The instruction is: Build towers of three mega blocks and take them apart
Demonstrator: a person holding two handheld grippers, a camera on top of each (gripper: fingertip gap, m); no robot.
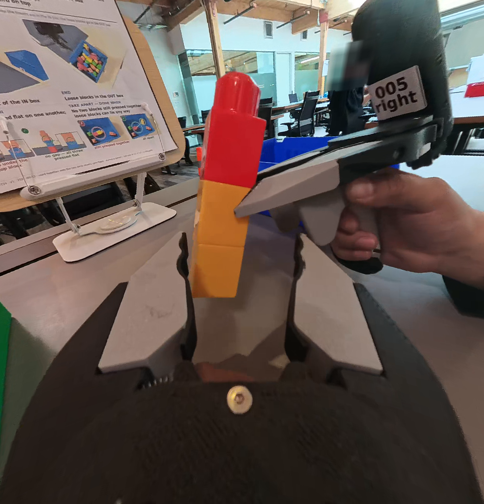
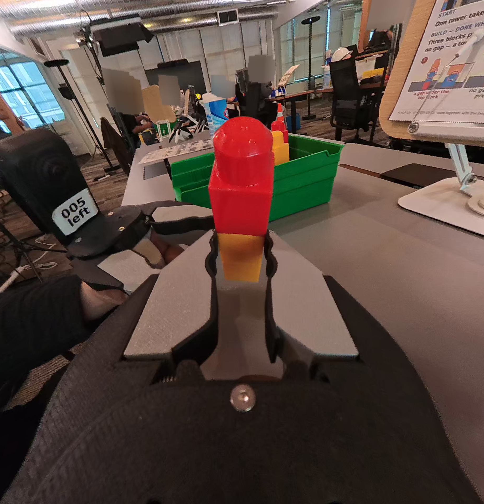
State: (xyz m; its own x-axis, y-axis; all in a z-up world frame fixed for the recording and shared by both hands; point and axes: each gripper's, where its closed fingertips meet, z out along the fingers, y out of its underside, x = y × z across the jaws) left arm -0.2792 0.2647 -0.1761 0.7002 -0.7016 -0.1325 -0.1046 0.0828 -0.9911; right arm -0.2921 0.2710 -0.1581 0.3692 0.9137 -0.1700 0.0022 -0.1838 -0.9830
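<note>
Glossy smooth plastic red block (image 2: pixel 241 191) (yellow block (image 2: pixel 241 257) likewise); matt grey table (image 2: pixel 372 272); glossy green plastic bin (image 2: pixel 303 188).

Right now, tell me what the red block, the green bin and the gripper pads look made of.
Red block: glossy moulded plastic, going by the highlights on its round stud.
Green bin: rigid plastic, smooth with a mild sheen and moulded ribs.
Right gripper pads: matte grey with a fine grainy texture, possibly printed plastic; I can't say for certain.

Black left gripper (image 1: pixel 239 256), grey fingers (image 1: pixel 153 313), silver screw (image 1: pixel 239 399).
</note>
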